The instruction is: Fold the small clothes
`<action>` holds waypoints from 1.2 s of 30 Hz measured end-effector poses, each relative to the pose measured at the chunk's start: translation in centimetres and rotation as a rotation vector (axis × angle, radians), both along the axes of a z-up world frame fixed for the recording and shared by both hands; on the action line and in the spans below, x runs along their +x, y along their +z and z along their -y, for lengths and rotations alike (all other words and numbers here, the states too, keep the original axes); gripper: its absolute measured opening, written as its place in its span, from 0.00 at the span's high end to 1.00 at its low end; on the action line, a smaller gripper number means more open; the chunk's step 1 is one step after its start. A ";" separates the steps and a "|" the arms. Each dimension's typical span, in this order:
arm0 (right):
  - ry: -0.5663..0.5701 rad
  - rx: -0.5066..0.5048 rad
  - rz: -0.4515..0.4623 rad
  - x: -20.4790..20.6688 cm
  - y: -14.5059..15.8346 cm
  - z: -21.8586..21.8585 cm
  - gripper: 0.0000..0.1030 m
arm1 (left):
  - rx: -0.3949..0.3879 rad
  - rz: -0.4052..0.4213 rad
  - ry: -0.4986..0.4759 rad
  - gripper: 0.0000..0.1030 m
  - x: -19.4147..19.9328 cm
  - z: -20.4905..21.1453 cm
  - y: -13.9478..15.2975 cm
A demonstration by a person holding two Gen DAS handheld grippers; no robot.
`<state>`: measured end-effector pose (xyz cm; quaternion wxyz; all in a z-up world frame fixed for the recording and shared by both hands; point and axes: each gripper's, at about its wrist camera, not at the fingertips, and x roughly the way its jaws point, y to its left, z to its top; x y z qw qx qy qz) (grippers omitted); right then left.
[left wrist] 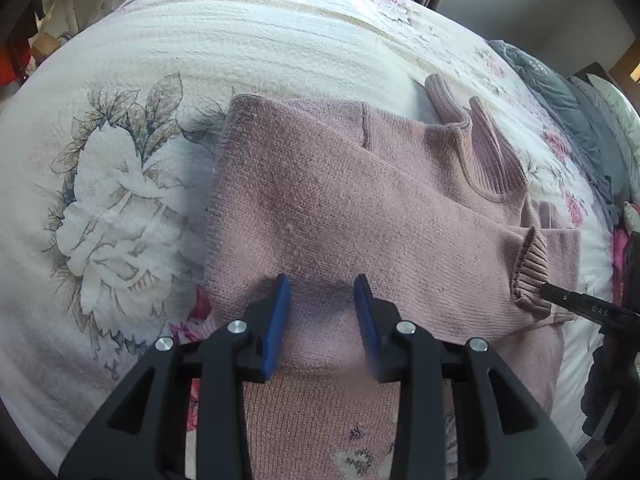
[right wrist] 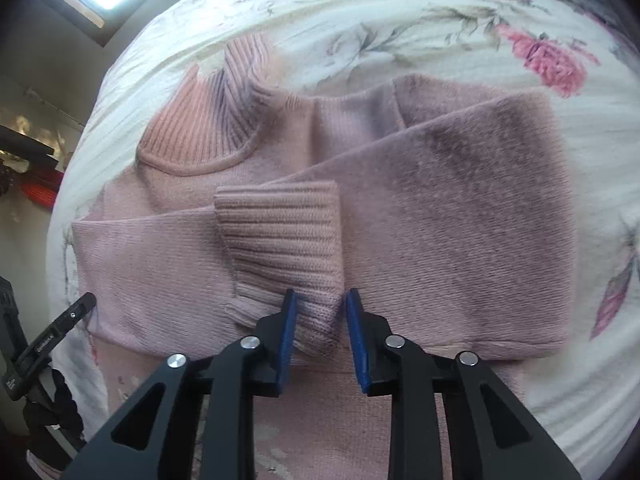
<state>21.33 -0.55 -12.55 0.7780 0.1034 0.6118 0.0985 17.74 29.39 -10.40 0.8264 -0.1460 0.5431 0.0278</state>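
We find the pink knit sweater [right wrist: 400,208] flat on the floral bedspread [left wrist: 120,184], sleeves folded across it, soft and floppy, best gripped at the doubled hem below its ribbed collar [right wrist: 208,132]; left gripper [left wrist: 322,300] and right gripper [right wrist: 320,312] both spread, pinching nothing.

The pink sweater [right wrist: 440,216] is soft, fuzzy knit, with coarser ribbing at its collar [right wrist: 208,120] and cuff [right wrist: 280,232]. The bedspread [left wrist: 200,40] beneath looks like crinkled, matt printed cotton. Each gripper [left wrist: 322,312] is matt black plastic, with 2 blue, probably rubbery pads [left wrist: 278,328] and shiny metal pins [left wrist: 237,326]
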 end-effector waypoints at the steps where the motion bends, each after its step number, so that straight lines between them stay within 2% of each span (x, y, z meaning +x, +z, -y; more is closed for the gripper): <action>1: -0.007 -0.025 0.029 -0.3 0.9 0.2 0.69 | -0.005 0.001 0.002 0.68 0.0 -0.1 0.1; 4: 0.043 -0.020 0.101 -1.2 3.4 -0.8 0.58 | -0.019 0.025 0.010 0.68 -0.3 0.0 0.9; 6: 0.119 -0.027 0.101 -1.3 3.8 -2.8 0.48 | -0.025 0.044 -0.003 0.67 -0.3 0.7 1.5; 9: 0.205 -0.091 0.064 -1.3 2.2 -6.0 0.45 | -0.016 0.047 -0.047 0.64 0.3 2.3 1.7; 10: 0.211 -0.142 0.041 -1.3 1.1 -6.6 0.43 | -0.017 0.043 -0.057 0.64 0.5 2.7 1.6; 12: 0.201 -0.181 0.000 -1.0 -0.8 -7.0 0.43 | -0.009 0.033 -0.063 0.64 0.7 3.1 1.2; 13: 0.194 -0.184 -0.004 -0.9 -1.4 -6.9 0.44 | -0.008 0.023 -0.060 0.64 0.8 3.1 0.8; 15: 0.191 -0.193 -0.003 -0.5 -2.0 -6.7 0.53 | -0.021 0.001 -0.044 0.64 0.9 2.9 0.0; 17: 0.177 -0.158 -0.003 -0.3 -1.6 -6.0 0.71 | -0.020 0.001 -0.041 0.64 0.9 2.8 -0.3; 18: 0.159 -0.118 -0.004 -0.3 -1.1 -5.0 0.90 | -0.014 0.001 -0.045 0.63 0.9 2.9 -0.4; 21: 0.060 0.024 0.002 -0.6 0.4 -1.3 0.91 | -0.008 0.001 -0.055 0.61 1.0 3.1 -0.5; 25: -0.045 0.074 0.024 -1.6 1.7 3.7 0.90 | -0.003 0.001 -0.061 0.61 1.2 3.2 -0.7; 26: -0.065 0.071 0.021 -1.6 1.8 4.8 0.89 | -0.001 0.001 -0.063 0.61 1.2 3.2 -0.7; 28: -0.100 0.052 -0.001 -2.2 1.2 7.2 0.79 | 0.005 0.001 -0.067 0.61 1.1 3.3 -0.6; 32: -0.136 0.021 0.013 -3.1 1.1 9.8 0.72 | 0.014 0.007 -0.070 0.61 1.1 3.6 0.1; 34: -0.134 0.069 0.026 -2.7 1.6 10.7 0.55 | 0.036 0.028 -0.085 0.60 0.9 4.0 0.8; 36: -0.110 0.073 0.039 -1.8 1.8 10.4 0.50 | 0.054 0.044 -0.106 0.59 1.1 4.7 1.2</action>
